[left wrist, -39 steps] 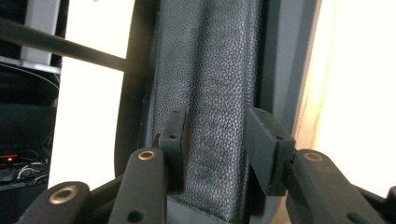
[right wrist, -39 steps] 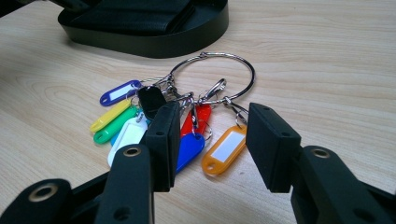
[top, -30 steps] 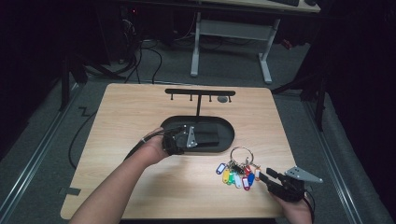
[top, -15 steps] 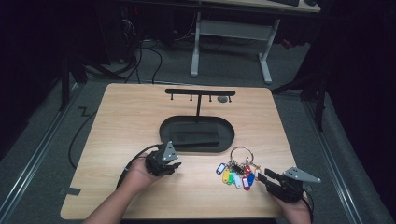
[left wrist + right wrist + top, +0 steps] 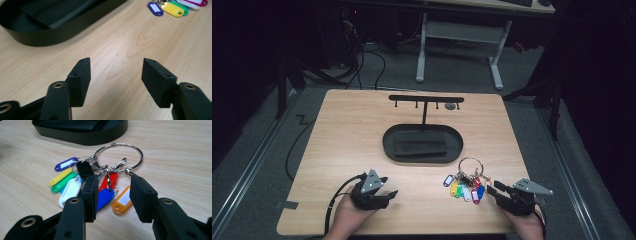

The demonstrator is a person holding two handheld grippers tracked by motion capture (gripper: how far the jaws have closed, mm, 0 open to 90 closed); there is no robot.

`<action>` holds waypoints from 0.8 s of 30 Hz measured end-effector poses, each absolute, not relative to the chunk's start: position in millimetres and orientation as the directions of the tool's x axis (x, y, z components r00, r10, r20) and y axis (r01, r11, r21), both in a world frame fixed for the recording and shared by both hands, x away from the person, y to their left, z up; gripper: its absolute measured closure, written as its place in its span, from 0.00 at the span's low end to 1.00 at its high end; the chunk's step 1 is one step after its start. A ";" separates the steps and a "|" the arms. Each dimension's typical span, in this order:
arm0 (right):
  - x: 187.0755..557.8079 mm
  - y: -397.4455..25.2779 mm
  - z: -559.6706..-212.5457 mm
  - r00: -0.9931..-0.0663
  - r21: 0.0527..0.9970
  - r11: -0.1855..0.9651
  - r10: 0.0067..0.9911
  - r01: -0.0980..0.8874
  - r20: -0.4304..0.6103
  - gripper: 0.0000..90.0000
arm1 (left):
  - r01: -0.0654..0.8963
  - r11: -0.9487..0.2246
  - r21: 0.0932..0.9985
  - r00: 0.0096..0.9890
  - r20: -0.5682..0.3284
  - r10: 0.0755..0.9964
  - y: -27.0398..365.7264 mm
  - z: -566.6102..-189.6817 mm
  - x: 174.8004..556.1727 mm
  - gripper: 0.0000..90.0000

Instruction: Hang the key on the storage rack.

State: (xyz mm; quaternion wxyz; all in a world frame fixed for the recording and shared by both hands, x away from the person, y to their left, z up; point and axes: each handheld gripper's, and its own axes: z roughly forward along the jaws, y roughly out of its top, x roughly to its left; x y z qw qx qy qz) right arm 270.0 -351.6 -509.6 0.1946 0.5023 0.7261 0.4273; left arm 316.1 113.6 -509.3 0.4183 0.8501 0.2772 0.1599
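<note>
A metal key ring [image 5: 470,166] [image 5: 120,157] with several coloured tags [image 5: 462,187] [image 5: 85,185] lies flat on the wooden table, front right of a black oval tray [image 5: 423,144]. A black T-shaped hook stand [image 5: 426,100] rises from the tray's far side. My right gripper [image 5: 493,191] [image 5: 112,195] rests open at the table's front right, its jaws pointing at the tags and just short of them. My left gripper [image 5: 389,196] [image 5: 115,75] sits open near the front left edge, with bare wood between its jaws.
The tray [image 5: 37,35] [image 5: 82,135] holds a folded black pad [image 5: 419,143]. A cable [image 5: 334,197] trails from the left gripper over the table's front edge. Beyond the table stand a white-legged desk [image 5: 459,35] and dark floor with cables.
My left gripper has drawn back from the tray toward the table's front left edge and now rests low on the wood. The right gripper and the keys have stayed put.
</note>
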 end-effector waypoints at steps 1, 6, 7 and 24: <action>270.7 -351.7 -509.9 -0.417 0.817 0.129 0.897 0.562 0.146 0.66 | 0.331 -0.511 0.793 0.790 0.063 0.610 113.3 -510.7 315.6 0.40; 274.9 -344.3 -509.7 -0.417 0.811 0.166 0.903 0.561 0.104 0.64 | 0.340 -0.499 0.797 0.780 0.058 0.623 116.3 -513.0 317.7 0.40; 276.7 -341.2 -509.6 -0.418 0.806 0.174 0.903 0.566 0.099 0.62 | 0.341 -0.497 0.798 0.781 0.054 0.623 117.3 -513.4 318.3 0.40; 292.7 -305.0 -477.6 -0.450 0.669 0.375 0.891 0.642 -0.067 0.53 | 0.373 -0.469 0.801 0.803 -0.025 0.596 129.2 -510.6 325.9 0.37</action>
